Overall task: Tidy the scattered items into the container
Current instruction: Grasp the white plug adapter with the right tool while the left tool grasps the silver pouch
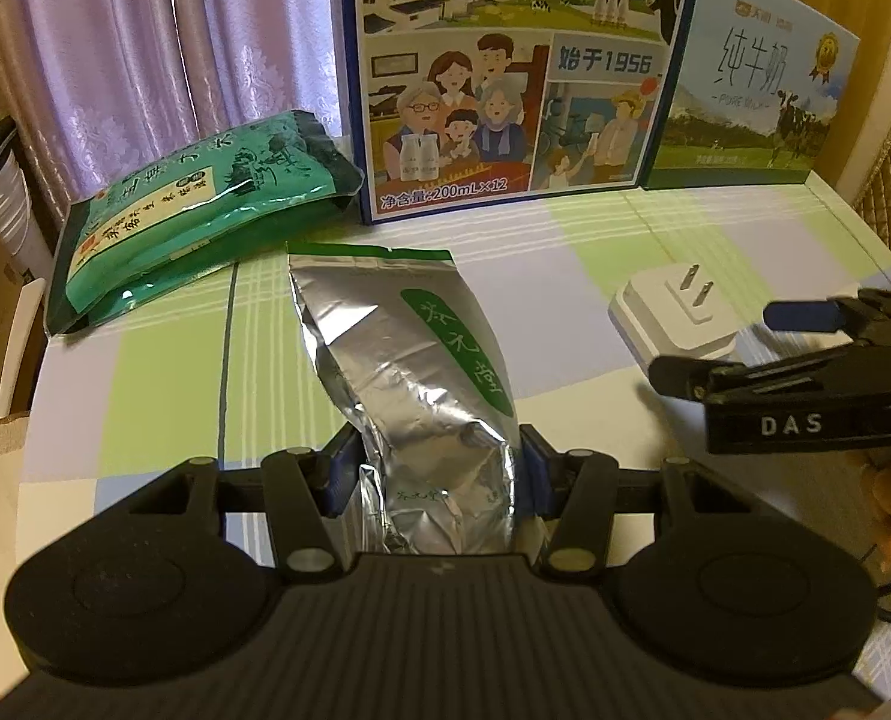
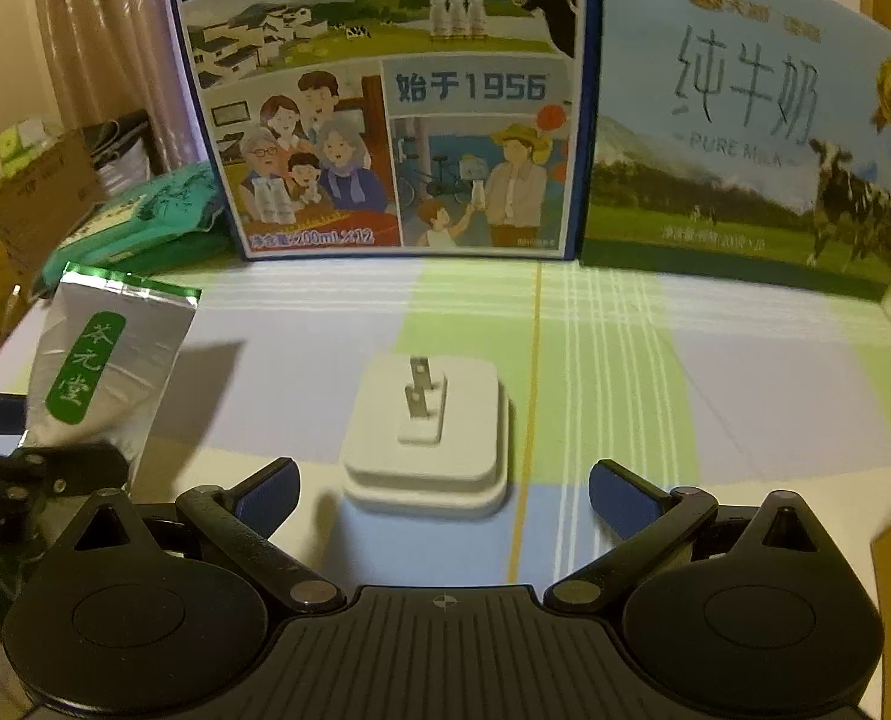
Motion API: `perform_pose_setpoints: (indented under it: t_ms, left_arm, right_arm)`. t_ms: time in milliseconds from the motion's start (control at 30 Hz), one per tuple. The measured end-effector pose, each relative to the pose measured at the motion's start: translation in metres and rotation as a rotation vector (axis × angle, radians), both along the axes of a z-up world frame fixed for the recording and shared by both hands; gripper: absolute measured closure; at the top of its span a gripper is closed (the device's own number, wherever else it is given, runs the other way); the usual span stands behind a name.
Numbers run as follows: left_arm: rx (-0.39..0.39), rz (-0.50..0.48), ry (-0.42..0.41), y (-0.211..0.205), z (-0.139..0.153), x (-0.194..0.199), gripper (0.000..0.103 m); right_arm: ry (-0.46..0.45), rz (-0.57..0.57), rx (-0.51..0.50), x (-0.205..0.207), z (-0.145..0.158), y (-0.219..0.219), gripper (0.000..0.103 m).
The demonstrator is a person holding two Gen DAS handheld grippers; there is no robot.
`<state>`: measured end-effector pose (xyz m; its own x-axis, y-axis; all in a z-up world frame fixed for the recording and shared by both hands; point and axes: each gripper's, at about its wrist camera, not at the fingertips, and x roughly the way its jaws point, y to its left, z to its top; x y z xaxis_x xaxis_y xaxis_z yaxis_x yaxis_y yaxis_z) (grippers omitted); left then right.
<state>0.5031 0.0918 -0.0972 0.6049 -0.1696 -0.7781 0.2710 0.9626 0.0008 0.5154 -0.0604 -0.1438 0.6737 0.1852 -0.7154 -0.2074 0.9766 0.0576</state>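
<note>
Two tools over checked desk (image 2: 625, 360). Left tool (image 1: 433, 468) closed on silver foil pouch (image 1: 421, 372) w/ green label, blue pads pressing both sides of its lower end; pouch lies near desk centre. Right tool (image 2: 442, 495) wide open, empty, just behind white plug adapter (image 2: 427, 438), prongs up, not touching. Green tea packet (image 1: 199, 210) lies at desk's back-left, beside upright blue milk carton (image 1: 505, 72); pale "Pure Milk" box (image 2: 745, 138) to its right.
</note>
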Motion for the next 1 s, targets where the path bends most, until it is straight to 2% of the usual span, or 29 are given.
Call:
perform_pose_setpoints:
  t_ms: [267, 467, 533, 633, 667, 867, 1000]
  left_arm:
    - [-0.025, 0.003, -0.003, 0.004, -0.009, 0.004, 0.054]
    - [-0.025, -0.001, -0.010, 0.005, -0.010, 0.005, 0.054]
    - [-0.029, 0.002, -0.011, 0.006, -0.010, 0.005, 0.054]
    - [-0.030, 0.005, -0.010, 0.007, -0.010, 0.003, 0.055]
    - [-0.028, 0.006, -0.011, 0.006, -0.010, 0.001, 0.055]
    - [-0.021, -0.008, 0.003, 0.001, -0.009, -0.020, 0.055]
    - [-0.022, -0.019, 0.015, -0.005, -0.006, -0.045, 0.055]
  right_arm:
    - [0.013, -0.025, -0.005, 0.017, -0.014, 0.010, 0.002]
    - [-0.011, -0.022, -0.039, 0.019, -0.019, 0.019, 0.003]
    - [-0.020, -0.026, -0.047, 0.018, -0.018, 0.019, 0.010]
    - [-0.034, 0.000, -0.044, 0.013, -0.015, 0.020, 0.029]
    - [-0.036, 0.009, -0.048, 0.012, -0.013, 0.020, 0.040]
    - [0.006, 0.010, -0.065, -0.002, -0.007, 0.018, 0.041]
    - [0.046, 0.012, -0.049, -0.028, -0.002, 0.008, 0.041]
